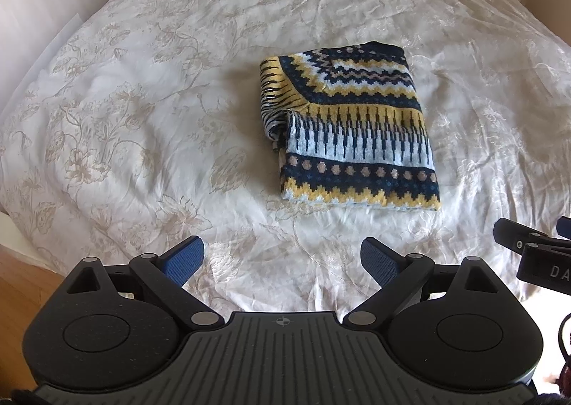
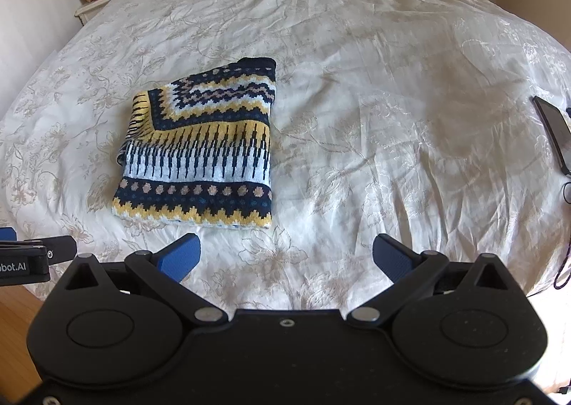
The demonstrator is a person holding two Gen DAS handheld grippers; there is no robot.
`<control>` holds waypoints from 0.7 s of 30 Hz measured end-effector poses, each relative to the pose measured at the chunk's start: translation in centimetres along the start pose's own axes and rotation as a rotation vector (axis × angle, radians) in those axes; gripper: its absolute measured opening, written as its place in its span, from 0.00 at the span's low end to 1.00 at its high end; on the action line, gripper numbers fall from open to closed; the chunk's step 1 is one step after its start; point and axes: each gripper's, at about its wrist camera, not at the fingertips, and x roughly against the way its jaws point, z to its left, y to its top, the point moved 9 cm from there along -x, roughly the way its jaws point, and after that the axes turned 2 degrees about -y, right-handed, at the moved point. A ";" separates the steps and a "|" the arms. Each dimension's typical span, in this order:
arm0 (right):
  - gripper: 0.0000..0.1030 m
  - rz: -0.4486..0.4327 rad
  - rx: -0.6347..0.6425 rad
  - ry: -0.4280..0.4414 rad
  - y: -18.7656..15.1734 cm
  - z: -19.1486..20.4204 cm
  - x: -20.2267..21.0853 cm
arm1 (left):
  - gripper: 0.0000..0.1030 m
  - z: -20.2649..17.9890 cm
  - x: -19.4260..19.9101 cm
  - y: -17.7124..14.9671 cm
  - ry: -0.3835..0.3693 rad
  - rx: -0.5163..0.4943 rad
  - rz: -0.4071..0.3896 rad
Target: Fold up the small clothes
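Knitted navy, yellow and pale-blue patterned sweater (image 1: 348, 126) lies folded into a thick rectangle mid-bed on cream floral bedspread (image 1: 142, 119). Looks soft, limp, fairly light; layers likely to slide. Best pinched at near hem corners. Left gripper (image 1: 282, 262) and right gripper (image 2: 285, 258) both spread, holding nothing, short of it.

Bright soft daylight, mild shadows; strong fisheye bending, dark corners; slight blur throughout.
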 end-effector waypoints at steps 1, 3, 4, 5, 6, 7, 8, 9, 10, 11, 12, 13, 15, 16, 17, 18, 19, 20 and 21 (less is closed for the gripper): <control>0.99 0.003 -0.001 -0.002 0.0 0.0 -0.1 | 0.93 0.1 0.0 0.0 0.001 -0.001 0.001; 0.99 0.010 -0.002 -0.003 -0.1 0.1 -0.2 | 0.93 0.2 -0.2 -0.1 0.003 -0.001 0.005; 0.99 0.013 -0.002 -0.004 -0.1 0.2 -0.2 | 0.93 0.3 -0.2 -0.1 0.003 -0.001 0.006; 0.99 0.015 -0.002 -0.004 -0.1 0.2 -0.3 | 0.93 0.4 -0.2 -0.2 0.003 0.000 0.007; 0.99 0.017 -0.002 -0.004 -0.1 0.3 -0.3 | 0.93 0.4 -0.2 -0.2 0.003 0.001 0.008; 0.99 0.018 -0.002 -0.003 -0.2 0.4 -0.4 | 0.93 0.5 -0.3 -0.2 0.003 0.001 0.009; 0.99 0.019 -0.003 -0.003 -0.2 0.5 -0.4 | 0.93 0.5 -0.3 -0.2 0.003 0.000 0.009; 0.99 0.020 -0.002 -0.002 -0.2 0.6 -0.4 | 0.93 0.5 -0.3 -0.2 0.002 0.000 0.010; 0.99 0.022 -0.001 -0.002 -0.2 0.7 -0.4 | 0.93 0.6 -0.3 -0.2 0.002 0.000 0.011; 0.99 0.023 0.000 -0.002 -0.2 0.7 -0.5 | 0.93 0.7 -0.4 -0.2 0.002 0.000 0.012; 0.99 0.024 0.001 -0.002 -0.2 0.8 -0.5 | 0.93 0.7 -0.4 -0.2 0.002 0.000 0.013; 0.99 0.026 0.003 -0.001 -0.2 0.9 -0.6 | 0.93 0.8 -0.5 -0.2 0.001 -0.001 0.014; 0.99 0.028 0.005 -0.002 -0.2 1.1 -0.7 | 0.93 0.8 -0.6 -0.2 -0.001 -0.002 0.017; 0.99 0.029 0.005 -0.002 -0.2 1.2 -0.7 | 0.93 0.8 -0.6 -0.2 -0.001 -0.003 0.018; 0.99 0.030 0.004 -0.001 -0.2 1.2 -0.7 | 0.93 0.8 -0.7 -0.1 0.000 -0.003 0.019; 0.99 0.032 0.003 -0.001 -0.2 1.3 -0.8 | 0.93 0.8 -0.7 -0.1 -0.001 -0.002 0.020; 0.99 0.033 0.003 -0.001 -0.2 1.3 -0.8 | 0.93 0.8 -0.7 -0.1 -0.002 -0.001 0.021; 0.99 0.035 0.003 -0.002 -0.2 1.4 -0.8 | 0.93 0.8 -0.8 0.0 -0.003 0.000 0.021; 0.99 0.036 0.003 -0.002 -0.1 1.4 -0.9 | 0.93 0.9 -0.8 0.1 -0.005 0.002 0.022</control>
